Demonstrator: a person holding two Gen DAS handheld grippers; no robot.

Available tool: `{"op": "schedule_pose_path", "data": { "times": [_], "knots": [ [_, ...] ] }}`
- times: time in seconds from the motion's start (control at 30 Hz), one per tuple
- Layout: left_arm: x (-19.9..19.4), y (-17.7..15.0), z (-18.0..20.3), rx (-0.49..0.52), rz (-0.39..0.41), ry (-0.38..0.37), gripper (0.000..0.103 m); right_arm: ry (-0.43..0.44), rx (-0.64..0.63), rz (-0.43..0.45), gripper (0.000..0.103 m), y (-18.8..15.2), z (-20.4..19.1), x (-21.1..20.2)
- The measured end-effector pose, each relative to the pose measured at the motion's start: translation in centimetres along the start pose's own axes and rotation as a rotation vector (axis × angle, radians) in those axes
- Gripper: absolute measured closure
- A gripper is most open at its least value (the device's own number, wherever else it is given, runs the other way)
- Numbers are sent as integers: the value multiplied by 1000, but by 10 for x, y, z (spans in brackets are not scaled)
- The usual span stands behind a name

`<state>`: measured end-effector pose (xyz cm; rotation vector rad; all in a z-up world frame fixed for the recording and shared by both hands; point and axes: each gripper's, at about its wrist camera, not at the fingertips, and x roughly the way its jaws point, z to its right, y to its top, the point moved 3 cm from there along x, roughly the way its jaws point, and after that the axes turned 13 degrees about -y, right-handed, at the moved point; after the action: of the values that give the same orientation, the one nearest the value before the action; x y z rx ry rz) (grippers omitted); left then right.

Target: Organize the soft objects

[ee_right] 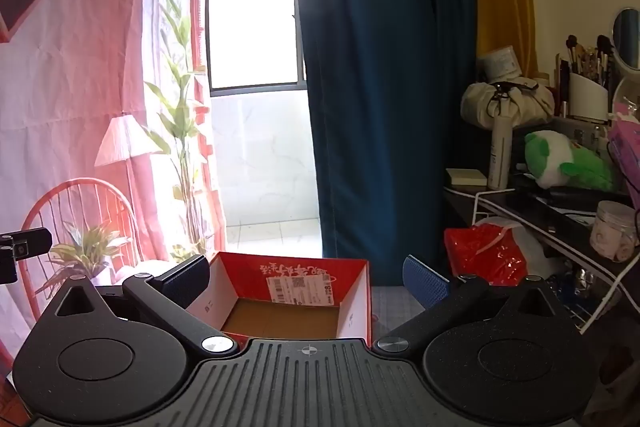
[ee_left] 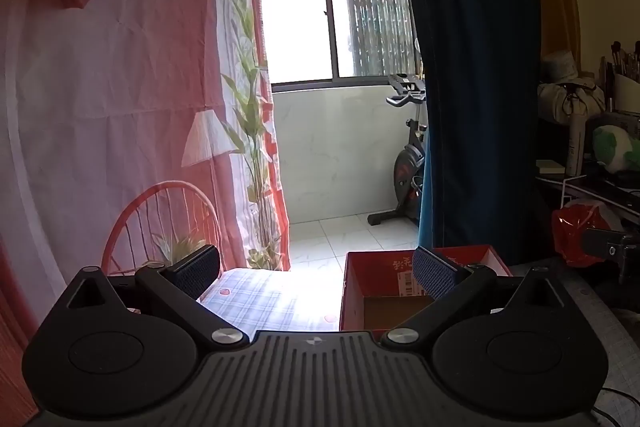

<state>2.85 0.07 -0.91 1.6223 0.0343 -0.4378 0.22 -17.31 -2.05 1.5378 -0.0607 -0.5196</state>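
Observation:
An open red cardboard box (ee_right: 362, 291) with a brown floor and a shipping label stands on the table right in front of my right gripper (ee_right: 306, 279), which is open and empty. The same box shows in the left wrist view (ee_left: 356, 291), ahead and right of my left gripper (ee_left: 316, 267), also open and empty. A green and white plush toy (ee_right: 560, 161) lies on the cluttered shelf at the right; it also shows in the left wrist view (ee_left: 614, 149). A red plastic bag (ee_right: 484, 255) sits beside the box, below the shelf.
A plaid cloth (ee_left: 260, 299) covers the table left of the box. A white wire rack (ee_right: 600, 291) and shelf with a jar (ee_right: 614, 231), bottle (ee_right: 500, 155) and brushes stand at right. A blue curtain (ee_right: 380, 87) and pink backdrop (ee_right: 72, 87) hang behind.

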Motion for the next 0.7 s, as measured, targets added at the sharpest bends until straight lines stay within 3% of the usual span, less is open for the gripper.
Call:
{"op": "schedule_pose_path", "data": {
  "times": [0.13,0.3,0.7],
  "knots": [
    [7,-4,-13,-26,-32,6,0,6,9,1,0,1,-2,-3],
    [9,1,-5,0,-25,42,0,1,21,-10,0,-3,3,2],
    [7,-1,-5,4,-24,38,0,-15,28,-25,0,-4,3,3]
  ]
}}
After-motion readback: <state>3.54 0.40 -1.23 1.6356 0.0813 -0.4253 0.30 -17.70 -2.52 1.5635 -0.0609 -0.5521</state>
